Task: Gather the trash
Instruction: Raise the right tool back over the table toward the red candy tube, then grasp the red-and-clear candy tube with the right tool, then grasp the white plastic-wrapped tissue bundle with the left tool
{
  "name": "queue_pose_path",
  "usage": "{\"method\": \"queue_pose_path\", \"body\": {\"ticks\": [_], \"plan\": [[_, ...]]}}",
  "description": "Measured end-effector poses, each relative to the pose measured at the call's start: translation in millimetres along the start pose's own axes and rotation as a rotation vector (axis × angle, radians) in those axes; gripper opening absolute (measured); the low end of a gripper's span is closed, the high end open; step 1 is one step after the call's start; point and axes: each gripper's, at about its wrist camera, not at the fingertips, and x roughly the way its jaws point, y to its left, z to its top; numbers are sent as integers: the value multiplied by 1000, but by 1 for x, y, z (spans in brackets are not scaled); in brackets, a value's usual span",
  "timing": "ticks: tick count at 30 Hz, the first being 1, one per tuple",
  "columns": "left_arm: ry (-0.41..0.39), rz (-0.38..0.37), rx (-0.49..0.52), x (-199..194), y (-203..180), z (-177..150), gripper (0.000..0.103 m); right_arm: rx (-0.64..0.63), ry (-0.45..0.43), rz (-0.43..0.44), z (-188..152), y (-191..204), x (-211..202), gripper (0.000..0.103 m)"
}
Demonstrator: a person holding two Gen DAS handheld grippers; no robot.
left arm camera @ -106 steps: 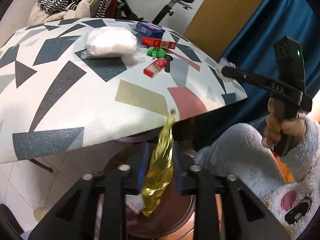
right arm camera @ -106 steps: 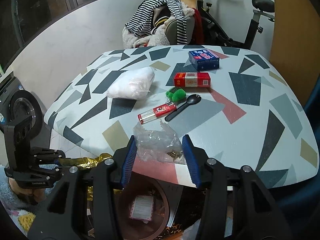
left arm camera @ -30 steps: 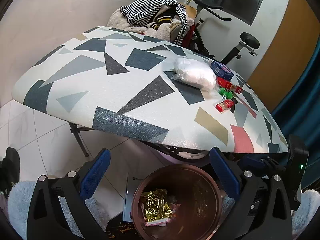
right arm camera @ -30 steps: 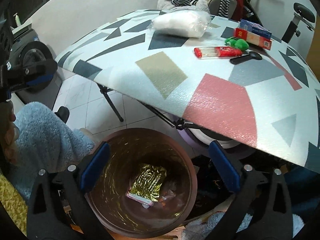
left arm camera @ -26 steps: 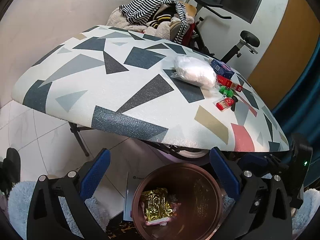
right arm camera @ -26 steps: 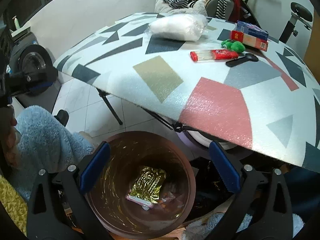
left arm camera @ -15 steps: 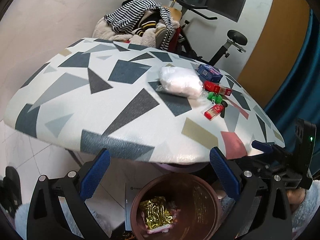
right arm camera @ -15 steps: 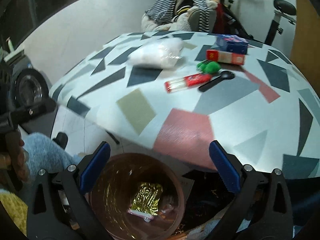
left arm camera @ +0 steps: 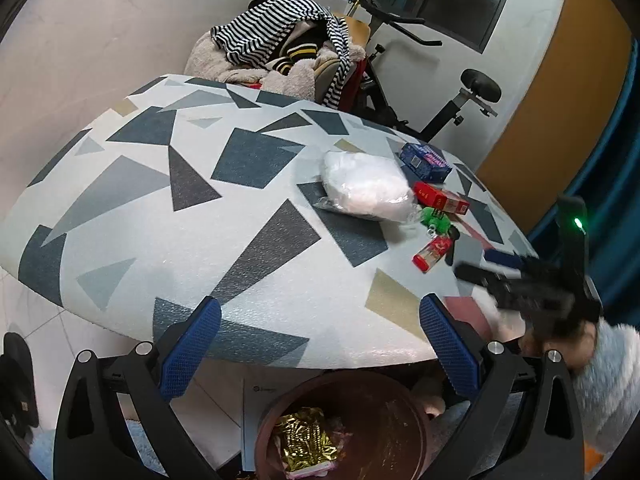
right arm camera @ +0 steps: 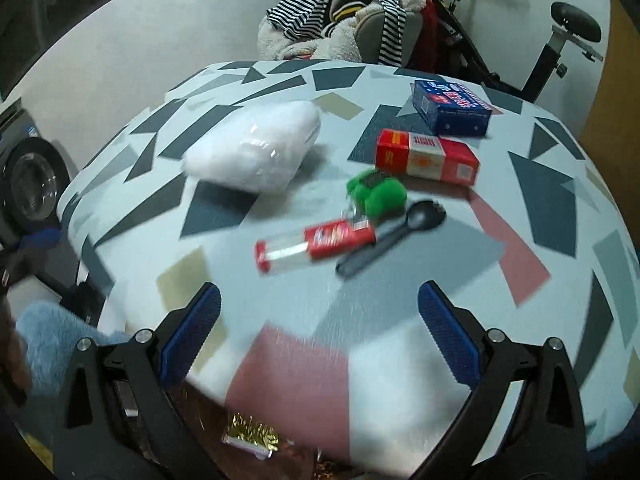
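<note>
Both grippers are open and hold nothing. My left gripper point(left arm camera: 320, 344) hangs over the table's near edge, above the brown bin point(left arm camera: 404, 424), where a gold wrapper point(left arm camera: 302, 440) lies. My right gripper point(right arm camera: 318, 334) is over the table edge, facing a red-capped clear tube point(right arm camera: 316, 242), a black plastic spoon point(right arm camera: 394, 236) and a green fuzzy ball point(right arm camera: 378, 196). Behind them lie a white plastic bag point(right arm camera: 256, 146), a red box point(right arm camera: 428, 158) and a blue box point(right arm camera: 450, 108). In the left wrist view the right gripper point(left arm camera: 492, 268) shows blurred at the table's right edge.
The patterned table point(left arm camera: 132, 216) fills both views. A chair heaped with striped clothes point(left arm camera: 280, 48) and an exercise bike point(left arm camera: 452, 92) stand behind it. A washing machine point(right arm camera: 28, 176) is at the left, a blue curtain point(left arm camera: 616, 184) at the right. A fluffy blue sleeve point(right arm camera: 56, 336) shows low left.
Both grippers let their trash go into the bin and opened wide. They have since risen from bin level to above the table edge, the right one moving toward the items.
</note>
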Motion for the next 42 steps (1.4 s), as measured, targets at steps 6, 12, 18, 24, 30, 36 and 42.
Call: {"method": "queue_pose_path", "body": {"ticks": [6,12,18,24,30,36,42], "plan": [[8,23,-53,1,19,-2,97,-30,59,4,16,2,29,97],[29,33,-81,7,28,-5,97,-102,84,2,21,11,40,97],[40,27,-66,11,24,-3,97,-149,102,-32,23,22,46,85],[47,15,-62,14,18,-2,97,-132,98,-35,23,18,47,87],[53,12,-62,16,16,-4,97,-129,95,-45,24,16,50,95],[55,11,-62,16,16,-4,97,-133,92,7,26,11,45,84],[61,-13,-60,23,13,6,97,-27,-12,77,28,-5,15,84]]}}
